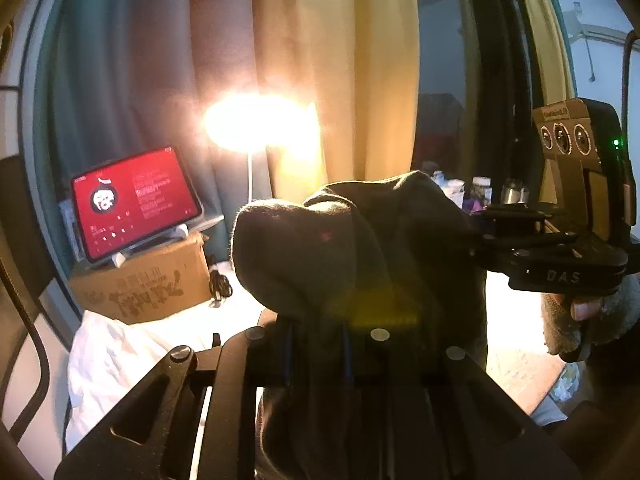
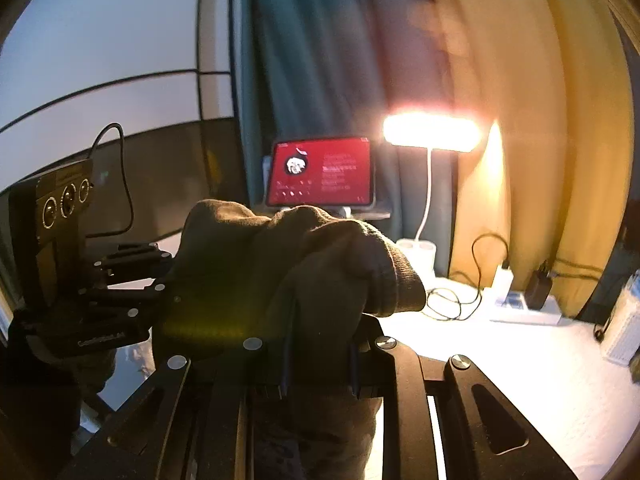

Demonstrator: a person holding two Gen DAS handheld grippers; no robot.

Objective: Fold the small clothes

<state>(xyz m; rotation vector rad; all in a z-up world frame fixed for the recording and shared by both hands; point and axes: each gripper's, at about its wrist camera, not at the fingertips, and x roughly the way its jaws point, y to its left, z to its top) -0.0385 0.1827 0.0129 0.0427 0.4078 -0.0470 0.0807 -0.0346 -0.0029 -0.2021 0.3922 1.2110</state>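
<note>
My two grippers are black, with silver screws and slotted side arms. The right gripper carries a three-lens camera block, green light, "DAS" lettering; a knit cuff behind.

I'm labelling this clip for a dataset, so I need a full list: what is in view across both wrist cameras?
dark garment: one, dark olive-brown, held up between both grippers
tablet: one, red screen, propped on the cardboard box
cardboard box: one, brown, at the back of the table
lamp: one, white, lit, beside the tablet
curtains: teal and yellow, behind the table
white cloth: one, crumpled, in front of the box
chargers and cables: several, black and white, right of the lamp
left gripper: black, shut on the garment
right gripper: black, shut on the garment
</note>
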